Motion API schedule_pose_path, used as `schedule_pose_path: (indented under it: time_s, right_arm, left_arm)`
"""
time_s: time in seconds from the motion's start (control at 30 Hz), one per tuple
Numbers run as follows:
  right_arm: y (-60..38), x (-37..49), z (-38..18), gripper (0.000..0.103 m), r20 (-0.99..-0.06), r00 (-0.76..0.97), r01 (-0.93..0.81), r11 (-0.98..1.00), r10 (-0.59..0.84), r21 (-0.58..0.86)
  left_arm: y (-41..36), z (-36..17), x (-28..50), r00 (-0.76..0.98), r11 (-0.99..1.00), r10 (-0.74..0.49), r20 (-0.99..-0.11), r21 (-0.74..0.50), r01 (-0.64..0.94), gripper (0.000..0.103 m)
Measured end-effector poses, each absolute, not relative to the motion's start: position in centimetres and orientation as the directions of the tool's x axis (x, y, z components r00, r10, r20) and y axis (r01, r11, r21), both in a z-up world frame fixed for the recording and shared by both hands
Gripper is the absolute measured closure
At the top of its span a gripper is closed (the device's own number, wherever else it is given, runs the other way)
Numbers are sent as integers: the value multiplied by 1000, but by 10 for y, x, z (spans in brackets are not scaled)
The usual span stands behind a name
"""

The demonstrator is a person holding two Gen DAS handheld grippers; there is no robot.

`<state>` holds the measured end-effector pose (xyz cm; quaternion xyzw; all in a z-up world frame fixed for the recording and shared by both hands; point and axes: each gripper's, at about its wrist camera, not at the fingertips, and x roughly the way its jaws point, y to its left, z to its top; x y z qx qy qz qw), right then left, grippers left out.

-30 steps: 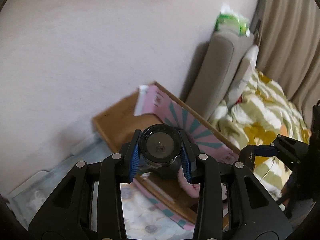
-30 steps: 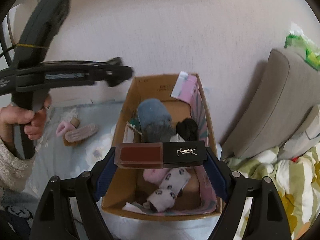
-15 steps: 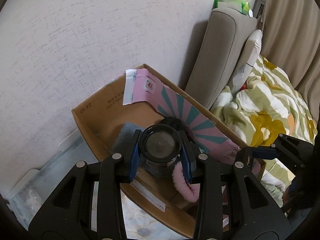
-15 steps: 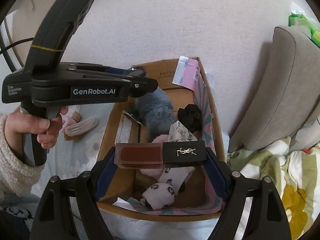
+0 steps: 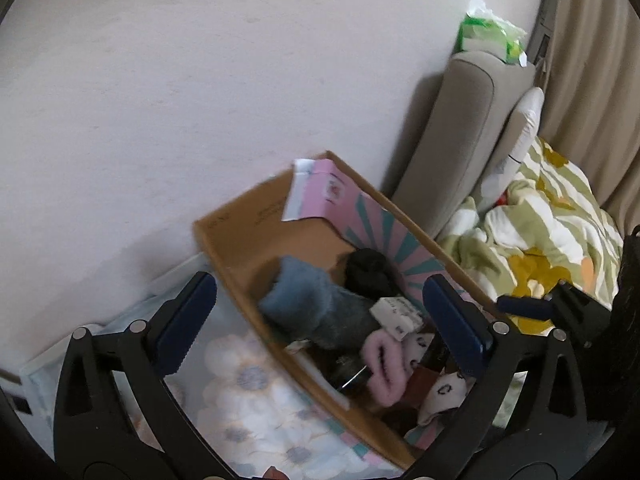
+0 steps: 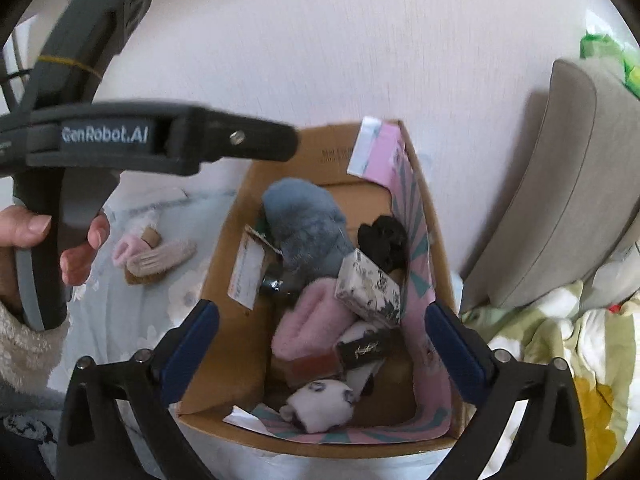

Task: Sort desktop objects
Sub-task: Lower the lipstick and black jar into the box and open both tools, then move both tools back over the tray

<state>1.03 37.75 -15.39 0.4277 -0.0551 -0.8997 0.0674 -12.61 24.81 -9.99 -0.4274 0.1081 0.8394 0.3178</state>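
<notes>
A cardboard box [image 6: 224,344] [image 5: 240,256] stands against the wall. It holds a blue fuzzy slipper [image 6: 308,224] [image 5: 312,304], a pink fuzzy slipper [image 6: 312,320], a black scrunchie [image 6: 382,240], a patterned white box [image 6: 368,288], a dark round jar [image 6: 272,278] [image 5: 348,374], and the red-and-black lipstick box [image 6: 348,354]. My left gripper [image 5: 320,320] is open and empty above the box's left side. My right gripper [image 6: 320,356] is open and empty above the box. The left gripper's body [image 6: 160,140] shows in the right wrist view.
A pink slipper pair [image 6: 154,254] lies on the floral cloth [image 5: 248,392] left of the box. A grey headboard [image 6: 560,184] and a green-patterned quilt [image 5: 540,232] are to the right. A green packet [image 5: 490,38] sits on the headboard.
Both grippers opened. The dark jar dropped from the left gripper into the box, and the lipstick box dropped from the right gripper into the box.
</notes>
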Motion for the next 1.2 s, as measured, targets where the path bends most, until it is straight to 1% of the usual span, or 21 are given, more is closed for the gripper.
schedule_pose_path:
  time_s: [0.13, 0.27, 0.37, 0.43, 0.63, 0.77, 0.87, 1.0, 1.1, 1.2]
  right_arm:
    - [374, 11, -141, 1, -748, -650, 67, -990, -135, 121]
    - [367, 9, -129, 0, -727, -670, 71, -988, -151, 139]
    - [356, 2, -127, 0, -756, -628, 84, -982, -185, 170]
    - [347, 1, -120, 0, -758, -628, 86, -984, -177, 158]
    - [325, -1, -92, 0, -699, -676, 148, -972, -233, 181]
    - [304, -10, -79, 0, -665, -692, 199, -959, -283, 201]
    - [280, -20, -78, 0, -667, -687, 236, -956, -290, 172]
    - [245, -28, -87, 0, -684, -677, 295, -952, -271, 86]
    - [219, -31, -96, 0, -686, -661, 356, -932, -302, 67]
    - [193, -36, -109, 0, -706, -628, 409, -911, -328, 59]
  left_arm:
    - [226, -88, -125, -451, -789, 443, -775, -99, -606, 0]
    - [206, -77, -122, -475, -801, 441, -761, -94, -592, 0]
    - [187, -70, -120, -498, -813, 436, -750, -90, -575, 0]
    - [171, -63, -119, -519, -827, 427, -740, -88, -555, 0]
    - [103, -43, -120, -600, -878, 391, -698, -88, -470, 0]
    - [49, -37, -123, -641, -914, 340, -688, -83, -397, 0]
    - [9, -39, -124, -654, -934, 309, -691, -89, -347, 0]
    - [-34, -50, -119, -670, -954, 250, -699, -61, -292, 0]
    - [-54, -66, -112, -670, -958, 221, -709, -27, -287, 0]
    - [-64, -89, -102, -653, -947, 231, -721, -11, -322, 0]
